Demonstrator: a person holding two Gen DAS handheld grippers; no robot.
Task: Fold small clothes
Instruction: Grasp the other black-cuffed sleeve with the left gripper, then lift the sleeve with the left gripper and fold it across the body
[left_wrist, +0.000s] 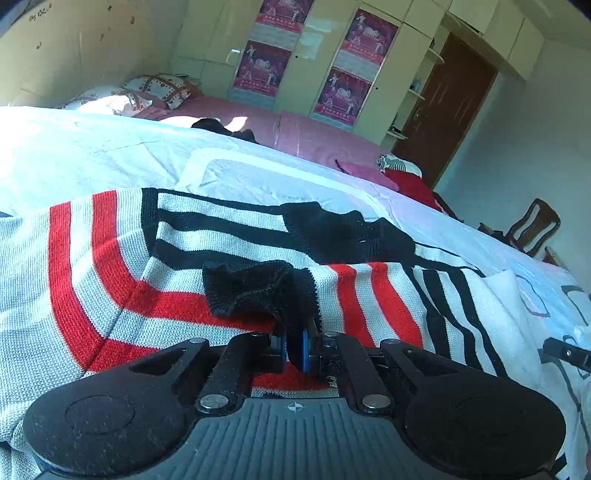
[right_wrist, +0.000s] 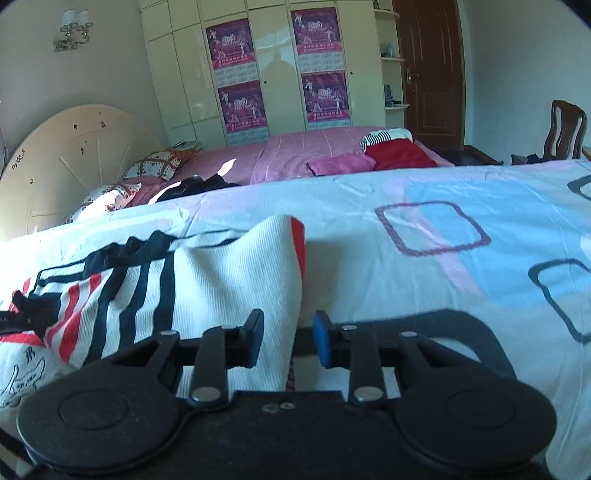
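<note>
- While the left wrist view shows the left gripper with its blue-padded fingers pinched on the black cuff of the striped sweater, the right wrist view cannot show that grasp clearly.
- Only the right wrist view shows the right gripper with fingers parted, a raised white fold of the sweater lying between them, not clamped.
- Across lower left of both frames the sweater lies on the bed, covered by a patterned sheet.
- Beyond, upper centre: a wardrobe bearing posters, and a brown door.
</note>
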